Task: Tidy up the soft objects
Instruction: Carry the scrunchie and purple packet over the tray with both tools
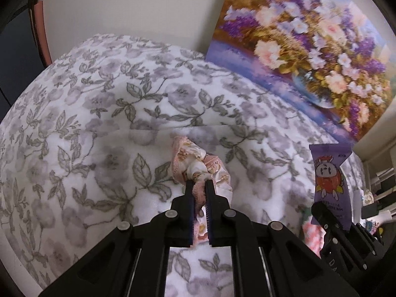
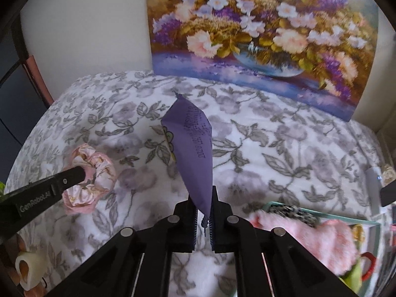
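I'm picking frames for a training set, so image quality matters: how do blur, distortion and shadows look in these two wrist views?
Left wrist view: strong fisheye bending with dark corners; the painting is smeared, while the scrunchie in the left gripper stays fairly sharp. Right wrist view: same bending; soft shadows on the bedspread beside the purple packet; the basket edge is blurred.

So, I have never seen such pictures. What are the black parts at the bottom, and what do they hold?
They are two hand-held grasping tools, each with a camera looking along its two fingers. One picture comes from the left tool, which is shut on a pink flowered fabric scrunchie. The other comes from the right tool, shut on a purple plastic snack packet. Below lies a white blanket with grey flowers, a flower painting behind it, and a pink fluffy cloth at the lower right.
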Motion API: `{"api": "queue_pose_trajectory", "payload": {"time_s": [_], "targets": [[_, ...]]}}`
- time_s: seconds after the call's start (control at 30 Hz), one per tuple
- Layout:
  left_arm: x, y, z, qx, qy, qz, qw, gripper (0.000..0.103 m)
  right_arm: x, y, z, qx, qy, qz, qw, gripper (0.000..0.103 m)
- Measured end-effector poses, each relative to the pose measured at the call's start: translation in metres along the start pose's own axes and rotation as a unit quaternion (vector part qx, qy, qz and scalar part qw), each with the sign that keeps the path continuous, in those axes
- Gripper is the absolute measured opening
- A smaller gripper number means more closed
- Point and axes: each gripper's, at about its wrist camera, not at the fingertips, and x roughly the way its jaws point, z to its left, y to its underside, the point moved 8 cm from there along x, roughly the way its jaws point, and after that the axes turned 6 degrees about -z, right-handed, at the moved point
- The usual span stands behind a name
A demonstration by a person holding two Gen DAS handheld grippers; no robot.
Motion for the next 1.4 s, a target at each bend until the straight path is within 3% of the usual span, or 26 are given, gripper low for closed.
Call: {"api": "queue_pose_trajectory", "payload": {"time_s": [0.23,0.6,0.8,1.2,1.4], "targets": [[-0.046,0.004,-0.012,0.012,0.018,-0.044,0.9988,0.008,-0.046,0.014,-0.011,0.005,0.002,-0.011,1.0,0.008],[-0.09,0.039,-0.039,0.037,0.043,-0.07,0.996,0.008,-0.109,0.041,-0.031,0.042,0.008,-0.03,0.999,0.008],[-0.095,0.063,-0.064,0.061,0.077,-0.056,0.9936,0.008,-0.127,0.063,-0.05,0.077,0.009,-0.026,0.997,0.008],[-0.098,0.109,-0.122,0.132,0.11,-0.041,0.9843,0.008,-0.136,0.104,-0.093,0.131,0.016,-0.008,0.991,0.008],[-0.092,0.133,-0.154,0.172,0.131,-0.014,0.9762,0.008,-0.137,0.121,-0.143,0.18,0.056,0.005,0.982,0.008]]}}
